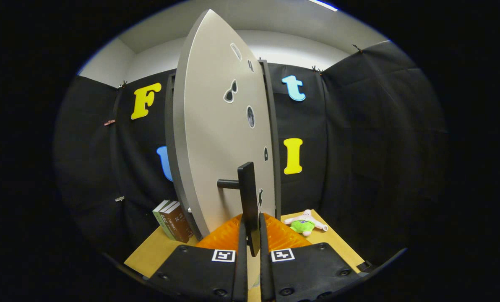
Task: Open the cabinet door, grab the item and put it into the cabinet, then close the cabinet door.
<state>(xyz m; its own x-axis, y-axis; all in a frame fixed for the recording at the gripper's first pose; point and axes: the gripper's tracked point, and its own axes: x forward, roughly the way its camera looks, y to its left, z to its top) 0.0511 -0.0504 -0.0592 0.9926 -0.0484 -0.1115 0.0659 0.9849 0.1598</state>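
My one camera rides on the gripper (253, 235) and looks forward along its fingers, low over the worktop (149, 256). It sits very close to the cabinet door (216, 138), facing its handle (248, 201), which stands between the fingers.

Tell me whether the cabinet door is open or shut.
Open: the cabinet door stands swung out, edge-on, with the gripper shut on its handle.

This is a recording booth, not a lived-in room: black cloth (380, 138) hangs clipped together as walls on every side, stopping short of a plain white ceiling (275, 25). A lone wooden counter (149, 251) carries staged props (a few books (173, 220), a plush toy (303, 223)).
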